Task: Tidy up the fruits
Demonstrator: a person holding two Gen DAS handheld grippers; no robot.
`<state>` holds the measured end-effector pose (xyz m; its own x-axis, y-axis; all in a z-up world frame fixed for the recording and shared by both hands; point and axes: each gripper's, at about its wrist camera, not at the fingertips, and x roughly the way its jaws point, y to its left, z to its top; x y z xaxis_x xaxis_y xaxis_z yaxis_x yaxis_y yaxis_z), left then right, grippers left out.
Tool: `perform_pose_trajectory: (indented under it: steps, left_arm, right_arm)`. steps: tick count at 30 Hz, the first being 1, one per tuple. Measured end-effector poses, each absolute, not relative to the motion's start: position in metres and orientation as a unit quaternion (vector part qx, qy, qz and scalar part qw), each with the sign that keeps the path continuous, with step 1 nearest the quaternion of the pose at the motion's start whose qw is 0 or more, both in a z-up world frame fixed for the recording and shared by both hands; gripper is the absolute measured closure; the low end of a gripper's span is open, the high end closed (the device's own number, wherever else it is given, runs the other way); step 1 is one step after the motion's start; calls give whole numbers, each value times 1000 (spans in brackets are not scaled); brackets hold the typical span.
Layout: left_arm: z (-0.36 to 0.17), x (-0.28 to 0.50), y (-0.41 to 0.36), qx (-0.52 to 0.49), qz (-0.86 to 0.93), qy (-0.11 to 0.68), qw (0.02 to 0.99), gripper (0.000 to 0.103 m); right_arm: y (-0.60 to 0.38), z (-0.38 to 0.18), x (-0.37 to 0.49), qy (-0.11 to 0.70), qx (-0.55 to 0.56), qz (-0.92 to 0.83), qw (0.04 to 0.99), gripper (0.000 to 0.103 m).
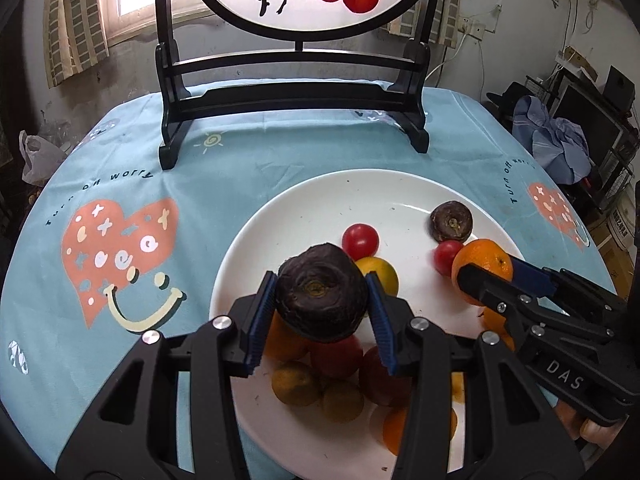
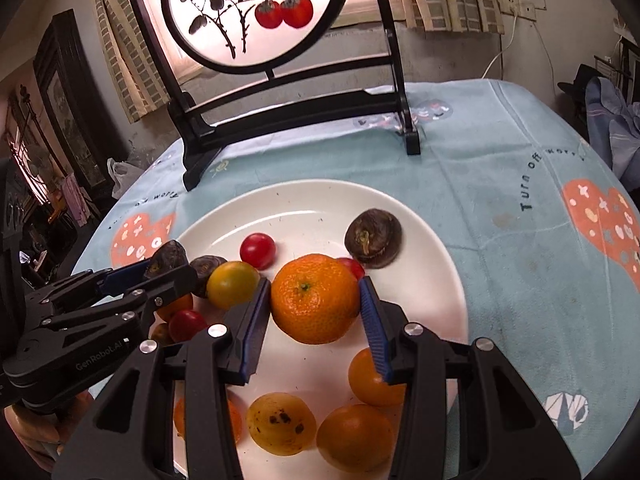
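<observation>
both grippers are angling downward over the plate [image 1: 280,216]. the left gripper [image 1: 322,300] is pinching a dark, wrinkled chestnut [image 1: 322,290] in part-closed jaws above the plate's near side. the right gripper [image 2: 315,304] is gripping a bright, dimpled orange [image 2: 315,298] likewise, above the plate's middle, with loose fruits lying on the plate below.

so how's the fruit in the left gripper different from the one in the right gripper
The dark fruit in the left gripper is brownish black, wrinkled and squat; the orange in the right gripper is bright, round and finely dimpled. The dark fruit shows a dry yellowish scar on its face; the orange shows a small green stem button. Both are clamped between blue pads and held above the white plate.
</observation>
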<state>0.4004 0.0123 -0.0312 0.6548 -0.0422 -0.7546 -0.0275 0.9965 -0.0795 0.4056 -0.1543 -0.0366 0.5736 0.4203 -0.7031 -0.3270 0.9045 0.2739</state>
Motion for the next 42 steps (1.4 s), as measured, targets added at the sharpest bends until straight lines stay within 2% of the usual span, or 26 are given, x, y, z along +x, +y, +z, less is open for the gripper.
perform_pose_trajectory:
  steps: [3, 5, 9, 10, 17, 18, 19, 23, 29, 30, 31, 32, 42]
  left_arm:
    - [-29, 398, 12, -39, -1, 409, 912, 50]
    - [-24, 394, 10, -30, 6, 399, 917, 37]
    - [-10, 383, 9, -22, 6, 379, 925, 32]
    - [-7, 380, 9, -22, 6, 375, 927, 30]
    - [19, 343, 9, -12, 22, 345, 938, 12]
    - [22, 336, 9, -11, 24, 340, 940, 11]
    - [25, 328, 10, -11, 25, 336, 941, 10]
    - [33, 289, 10, -11, 23, 323, 946, 4]
    - [16, 234, 9, -14, 16, 330, 944, 2]
    - [11, 225, 9, -16, 15, 333, 943, 2]
    - [6, 217, 9, -19, 15, 335, 942, 2]
    - [2, 211, 8, -22, 14, 338, 941, 2]
    - [-30, 182, 3, -1, 39, 351, 936, 2]
  right_arm:
    - [-151, -39, 406, 417, 49, 209, 883, 57]
    - [-151, -40, 405, 421, 48, 211, 881, 57]
    - [-152, -36, 400, 418, 49, 210, 883, 57]
    - [-153, -32, 397, 411, 50, 213, 885, 53]
    - [-158, -7, 378, 384, 41, 207, 899, 53]
    - [-161, -3, 371, 378, 41, 207, 901, 50]
    - [-163, 0, 364, 372, 42, 207, 904, 39]
    - [-176, 6, 326, 355, 33, 218, 909, 39]
    - [-185, -8, 266, 352, -4, 255, 901, 38]
    - [-184, -12, 257, 355, -22, 256, 899, 32]
    - [-184, -17, 248, 354, -35, 255, 899, 12]
    - [-185, -20, 238, 344, -43, 256, 902, 1]
    - [-186, -25, 194, 313, -94, 248, 912, 1]
